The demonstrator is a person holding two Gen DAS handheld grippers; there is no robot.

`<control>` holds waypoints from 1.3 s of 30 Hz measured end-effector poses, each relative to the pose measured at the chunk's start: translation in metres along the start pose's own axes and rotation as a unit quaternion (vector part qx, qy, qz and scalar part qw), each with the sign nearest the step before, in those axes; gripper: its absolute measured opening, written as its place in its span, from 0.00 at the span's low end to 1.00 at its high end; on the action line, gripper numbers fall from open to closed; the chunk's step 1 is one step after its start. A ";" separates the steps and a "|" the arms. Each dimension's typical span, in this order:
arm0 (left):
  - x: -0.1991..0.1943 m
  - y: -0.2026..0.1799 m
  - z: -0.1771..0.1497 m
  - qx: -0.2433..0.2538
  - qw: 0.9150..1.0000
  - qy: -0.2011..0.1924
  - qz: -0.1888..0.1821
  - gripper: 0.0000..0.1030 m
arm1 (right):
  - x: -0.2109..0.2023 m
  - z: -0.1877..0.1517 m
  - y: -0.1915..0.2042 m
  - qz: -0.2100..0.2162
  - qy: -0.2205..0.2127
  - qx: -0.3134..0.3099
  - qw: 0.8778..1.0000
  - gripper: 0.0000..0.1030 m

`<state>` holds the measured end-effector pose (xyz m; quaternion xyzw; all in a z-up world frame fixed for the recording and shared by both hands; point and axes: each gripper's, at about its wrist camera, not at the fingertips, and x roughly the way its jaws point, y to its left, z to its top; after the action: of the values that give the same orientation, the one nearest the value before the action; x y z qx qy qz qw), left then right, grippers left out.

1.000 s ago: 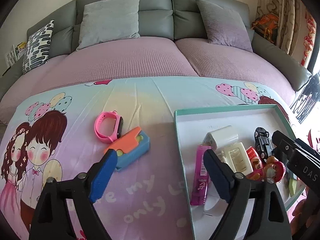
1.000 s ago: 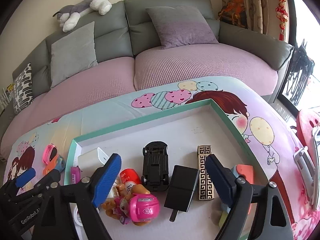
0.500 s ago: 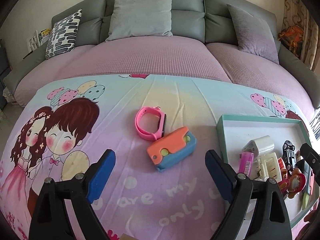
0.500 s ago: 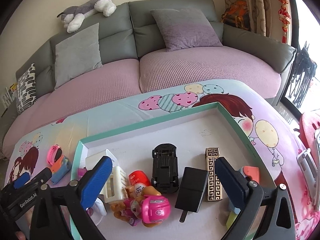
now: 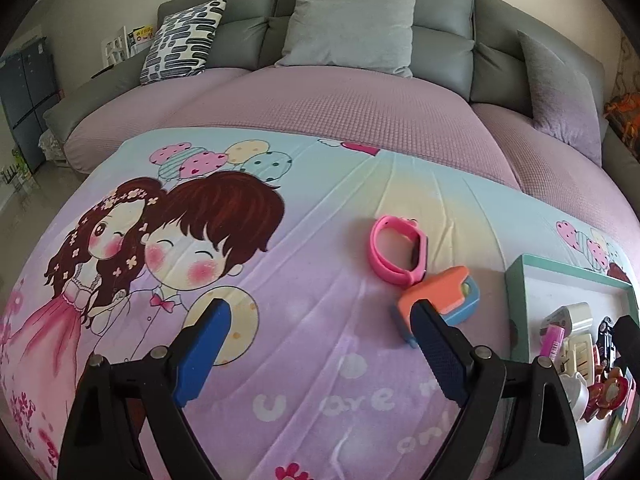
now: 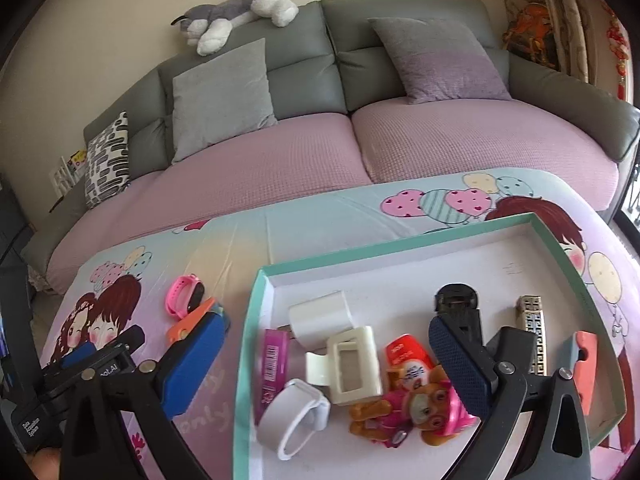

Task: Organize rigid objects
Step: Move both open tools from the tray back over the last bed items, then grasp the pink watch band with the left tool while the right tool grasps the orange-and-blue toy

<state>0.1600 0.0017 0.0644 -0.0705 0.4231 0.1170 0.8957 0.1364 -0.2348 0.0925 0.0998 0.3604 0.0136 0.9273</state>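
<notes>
Both pairs of jaws stand wide apart with nothing between them. The left gripper (image 5: 320, 344) hangs above the cartoon-printed cloth (image 5: 280, 360), its right blue pad just in front of the orange and blue toy (image 5: 438, 298), which lies on the cloth touching the pink watch (image 5: 396, 250) beside it; both sit outside the tray, a short way to the left of its teal rim. The right gripper (image 6: 320, 364) straddles the left wall of the teal-edged tray (image 6: 256, 320), one pad over the cloth and the other over the tray's white floor. Inside the tray lie a white charger block (image 6: 320, 316), a cream hair claw clip (image 6: 348, 364), a magenta tube (image 6: 272, 364), a white watch band (image 6: 292, 416), a red tube (image 6: 408, 360), a pink pup figure (image 6: 416, 412), a black toy car (image 6: 458, 300) partly hidden behind the right pad, a patterned lighter (image 6: 532, 324) and an orange piece (image 6: 584, 364) near the right wall. A grey sofa (image 6: 304, 64) with cushions stands behind the table, a plush dog (image 6: 240, 12) on its backrest.
</notes>
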 end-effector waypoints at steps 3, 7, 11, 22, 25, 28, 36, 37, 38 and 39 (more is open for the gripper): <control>0.001 0.011 0.000 -0.011 1.000 0.004 0.008 0.89 | 0.004 -0.003 0.015 0.013 0.004 -0.015 1.000 1.00; 0.003 0.023 -0.001 -0.025 0.999 0.013 0.023 0.89 | 0.013 -0.008 0.031 0.029 0.013 -0.028 0.999 1.00; 0.008 0.031 -0.002 -0.035 0.999 0.021 0.030 0.89 | 0.021 -0.012 0.042 0.037 0.023 -0.040 0.998 1.00; 0.008 0.033 -0.001 -0.040 0.999 0.023 0.017 0.89 | 0.019 -0.016 0.053 0.051 0.025 -0.056 0.997 1.00; 0.006 0.038 0.000 -0.043 0.999 0.018 0.016 0.89 | 0.020 -0.016 0.057 0.057 0.026 -0.064 0.996 1.00; 0.007 0.045 0.001 -0.052 0.998 0.016 0.016 0.89 | 0.025 -0.016 0.061 0.060 0.032 -0.070 0.995 1.00; 0.026 0.057 -0.001 -0.061 0.998 0.027 0.002 0.89 | 0.046 -0.012 0.076 0.076 0.057 -0.076 0.993 1.00; 0.027 0.056 -0.001 -0.059 0.998 0.030 -0.001 0.89 | 0.048 -0.011 0.079 0.078 0.060 -0.081 0.992 1.00; 0.029 0.056 -0.001 -0.059 0.998 0.033 -0.004 0.89 | 0.050 -0.009 0.081 0.082 0.062 -0.086 0.991 1.00; 0.030 0.057 -0.001 -0.061 0.997 0.037 -0.008 0.89 | 0.053 -0.008 0.084 0.086 0.065 -0.092 0.990 0.99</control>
<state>0.1622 0.0606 0.0386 -0.1324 0.4471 0.1328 0.8746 0.1744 -0.1461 0.0681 0.0436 0.4075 0.1329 0.9024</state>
